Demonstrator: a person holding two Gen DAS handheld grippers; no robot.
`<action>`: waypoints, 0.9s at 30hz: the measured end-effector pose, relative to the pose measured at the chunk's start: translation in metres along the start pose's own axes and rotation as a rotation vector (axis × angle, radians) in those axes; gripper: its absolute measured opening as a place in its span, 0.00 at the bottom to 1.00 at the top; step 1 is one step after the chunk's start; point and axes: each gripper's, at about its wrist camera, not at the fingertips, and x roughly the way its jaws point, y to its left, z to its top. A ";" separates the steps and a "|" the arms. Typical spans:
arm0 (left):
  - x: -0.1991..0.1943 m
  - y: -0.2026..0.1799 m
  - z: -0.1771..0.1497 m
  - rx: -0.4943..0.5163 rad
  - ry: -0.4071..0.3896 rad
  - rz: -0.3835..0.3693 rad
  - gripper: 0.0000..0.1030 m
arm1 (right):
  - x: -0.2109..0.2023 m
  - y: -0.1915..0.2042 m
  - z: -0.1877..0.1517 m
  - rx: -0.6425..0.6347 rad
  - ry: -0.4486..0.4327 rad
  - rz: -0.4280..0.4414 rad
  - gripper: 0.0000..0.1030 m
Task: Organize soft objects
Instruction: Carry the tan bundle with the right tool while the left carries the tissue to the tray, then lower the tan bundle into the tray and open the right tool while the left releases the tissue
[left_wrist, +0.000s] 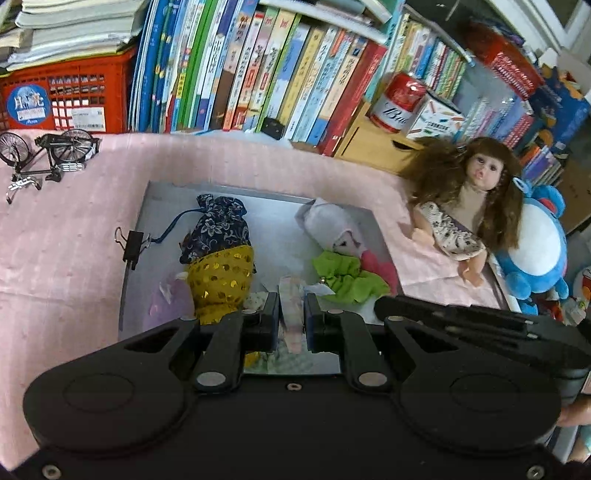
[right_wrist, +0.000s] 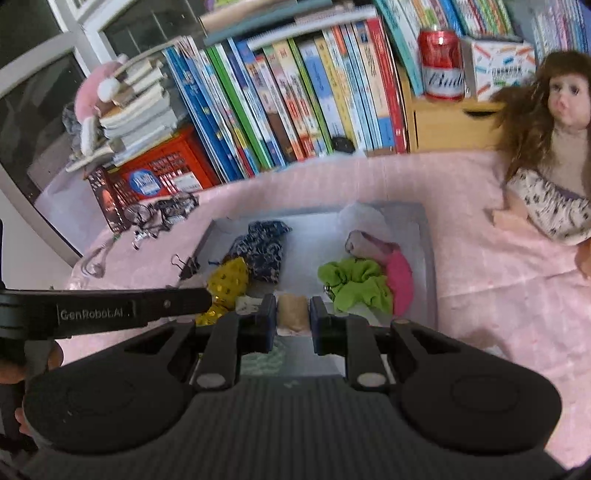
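Your left gripper (left_wrist: 292, 314) is clamped on a pale pinkish strip of cloth (left_wrist: 291, 306), hanging low over the near end of the grey tray (left_wrist: 258, 206). Your right gripper (right_wrist: 293, 314) is pinched tight on a beige roll of fabric (right_wrist: 293, 310), also over the tray's near edge, and the two tools sit right beside each other.

In the tray, the yellow sequined pouch (left_wrist: 221, 280) lies on the left, touching the dark blue flowered pouch (left_wrist: 219, 229) behind it. Over on the right side you've got the lime green scrunchie (left_wrist: 347, 275) pressed up against a hot pink piece (left_wrist: 382, 267), with a white bundle (left_wrist: 328, 221) behind them.

A black binder clip (left_wrist: 133, 245) grips the tray's left rim. The doll (left_wrist: 469, 206) sits on the pink cloth (left_wrist: 66, 240) to the right of the tray, a blue plush toy (left_wrist: 543, 254) beside it. The little bicycle model (left_wrist: 48, 155) stands far left, near the row of books (left_wrist: 258, 74).
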 end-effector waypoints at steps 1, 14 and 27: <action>0.004 0.000 0.002 -0.002 0.007 0.005 0.12 | 0.005 -0.001 0.001 0.007 0.014 0.001 0.23; 0.058 0.003 0.042 0.002 0.084 0.019 0.13 | 0.044 -0.001 0.005 0.004 0.117 0.007 0.24; 0.081 -0.003 0.043 0.058 0.086 0.075 0.16 | 0.060 -0.001 0.005 -0.012 0.139 0.000 0.28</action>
